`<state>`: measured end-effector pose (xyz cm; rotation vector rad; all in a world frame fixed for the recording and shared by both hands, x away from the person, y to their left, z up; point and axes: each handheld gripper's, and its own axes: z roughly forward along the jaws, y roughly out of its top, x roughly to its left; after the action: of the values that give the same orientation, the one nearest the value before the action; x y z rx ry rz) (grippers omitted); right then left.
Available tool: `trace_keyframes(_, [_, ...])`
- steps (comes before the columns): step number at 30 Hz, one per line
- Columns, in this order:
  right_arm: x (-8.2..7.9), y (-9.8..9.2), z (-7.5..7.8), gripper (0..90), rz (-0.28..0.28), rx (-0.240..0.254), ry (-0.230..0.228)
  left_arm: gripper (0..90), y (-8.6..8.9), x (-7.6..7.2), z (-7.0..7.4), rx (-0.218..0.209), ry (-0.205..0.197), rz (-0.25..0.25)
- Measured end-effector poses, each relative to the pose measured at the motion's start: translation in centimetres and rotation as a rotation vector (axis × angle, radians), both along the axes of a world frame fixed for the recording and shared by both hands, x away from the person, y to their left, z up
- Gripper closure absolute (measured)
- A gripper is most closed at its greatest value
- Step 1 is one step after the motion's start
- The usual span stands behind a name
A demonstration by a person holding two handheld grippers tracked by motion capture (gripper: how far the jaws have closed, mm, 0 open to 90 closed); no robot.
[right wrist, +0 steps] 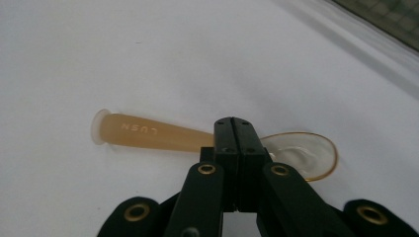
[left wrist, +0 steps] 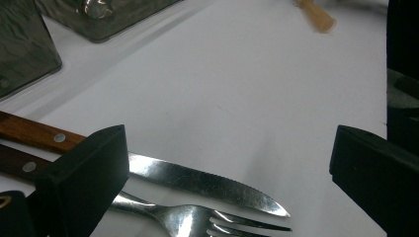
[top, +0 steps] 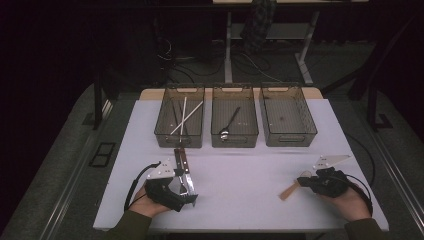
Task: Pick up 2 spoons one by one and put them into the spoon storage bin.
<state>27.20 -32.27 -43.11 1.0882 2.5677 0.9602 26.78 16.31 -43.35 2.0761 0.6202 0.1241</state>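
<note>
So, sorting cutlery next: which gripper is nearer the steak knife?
Left. The left gripper stands open over the steak knife; the right gripper is across the table, shut on the spoon.

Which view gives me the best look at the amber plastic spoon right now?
The right gripper view: the amber spoon lies close up, handle lettering and clear bowl readable, with the right gripper shut on its neck. The high view shows it small and dim. The left gripper view catches just its handle end at the top edge.
</note>
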Motion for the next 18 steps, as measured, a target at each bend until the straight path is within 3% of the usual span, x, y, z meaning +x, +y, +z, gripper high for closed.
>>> trace_keyframes(8, [1.8,0.4,-0.1,89.7,-0.021,0.006,0.006,0.4,-0.1,0.1,-0.1,0.007,0.002,-0.001])
trace_keyframes(18, [1.8,0.6,-0.9,89.8,-0.015,-0.059,0.035,0.4,-0.1,0.0,-0.1,0.008,0.009,-0.007])
